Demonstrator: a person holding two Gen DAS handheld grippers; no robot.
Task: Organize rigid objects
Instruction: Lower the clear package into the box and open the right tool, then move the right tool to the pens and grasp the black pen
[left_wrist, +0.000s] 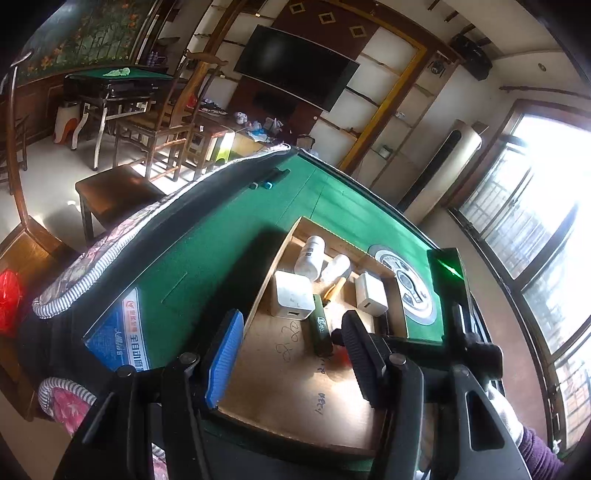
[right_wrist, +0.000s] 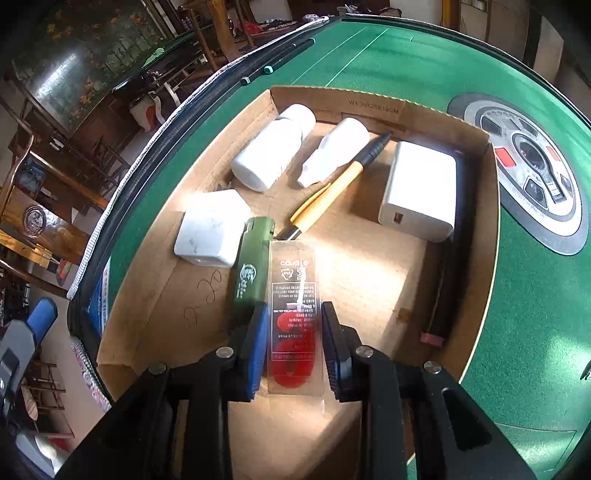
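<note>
The right gripper (right_wrist: 294, 343) pinched a clear packet (right_wrist: 295, 317) low in the frame, over the cardboard box (right_wrist: 491, 206); lowering it onto bare floor beside the green lighter (right_wrist: 249, 273) seemed best. The left gripper (left_wrist: 291, 354) stood spread, empty.

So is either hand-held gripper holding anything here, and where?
Right hand-held gripper clamps the clear packet by its lower sides; left hand-held gripper holds nothing.
</note>
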